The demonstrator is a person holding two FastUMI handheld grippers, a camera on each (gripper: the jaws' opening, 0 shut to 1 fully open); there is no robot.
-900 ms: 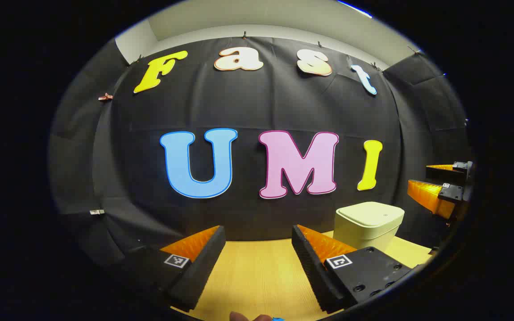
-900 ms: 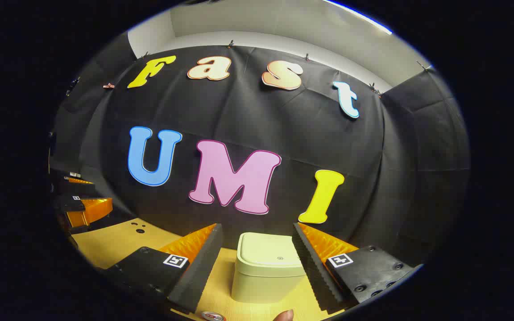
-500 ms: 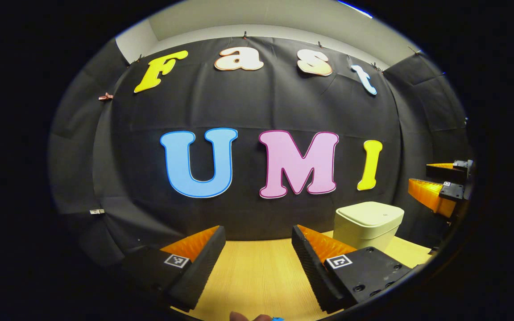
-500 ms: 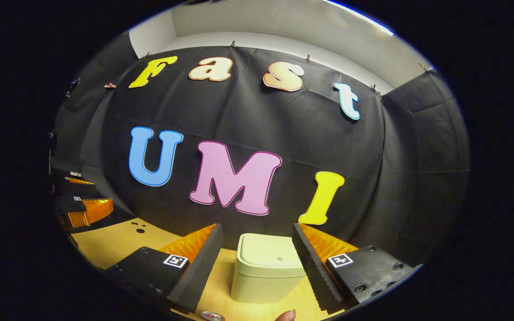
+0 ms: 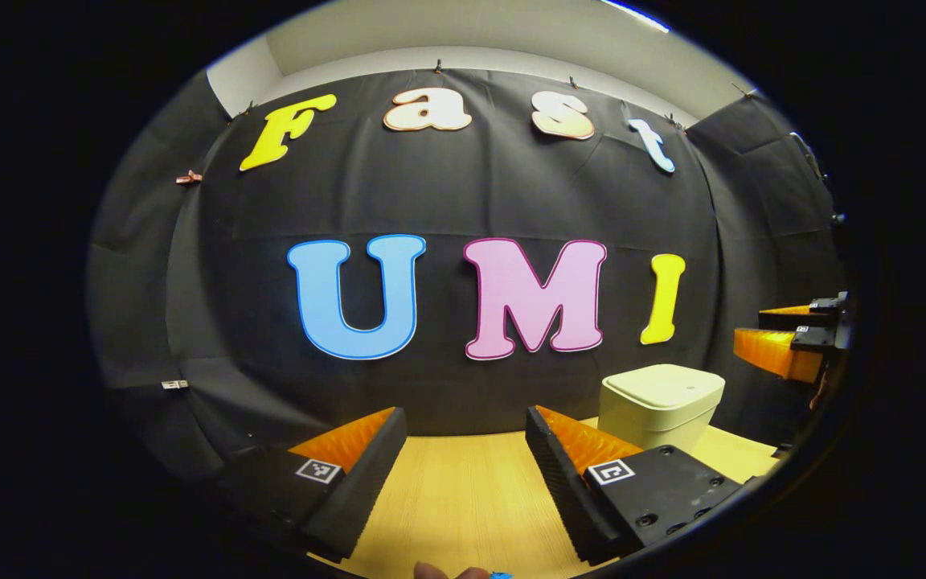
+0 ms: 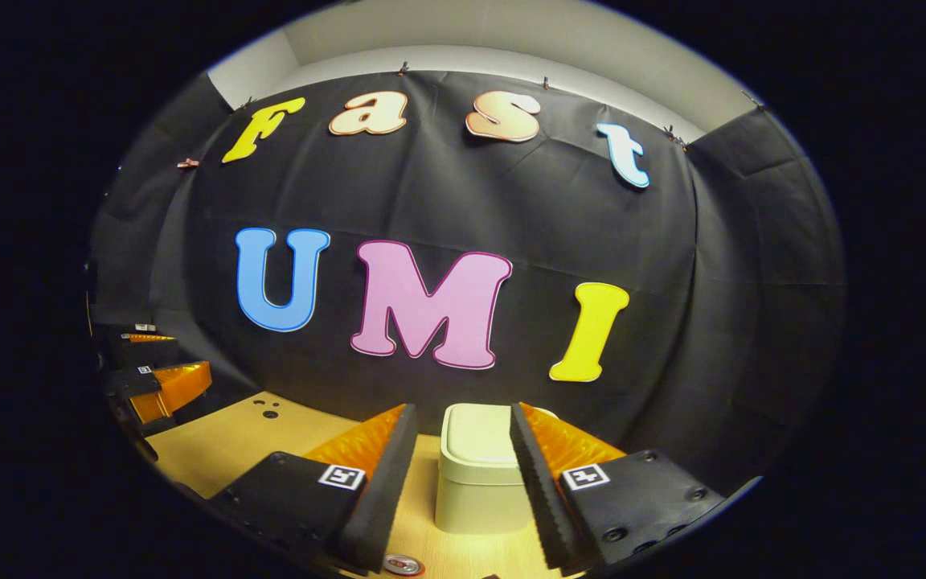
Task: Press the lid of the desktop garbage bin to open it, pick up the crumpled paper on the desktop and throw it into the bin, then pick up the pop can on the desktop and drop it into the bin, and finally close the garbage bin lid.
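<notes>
In the right gripper view, the right tongs stand with a moderate gap between 2 wedge-shaped fingers whose inner faces are ribbed like saw teeth; they hold nothing. Straight ahead through that gap sits the bin, a pale, smooth plastic box with rounded corners and a flat lid, shut and slightly wider than the body. It rests on the surface, a light wood-grain board with a few small dark holes near its far left part. At the bottom edge, just in front of the tongs, the round metal top of the can peeks into sight. Far to the left, the left tongs hover above the surface. In the left gripper view, the left tongs are parted wide and empty, with the same ribbed inner faces, over bare wood grain. The bin stands to the right near the black cloth wall, lid down, and beyond it the right tongs hang in the air, fingers apart.
</notes>
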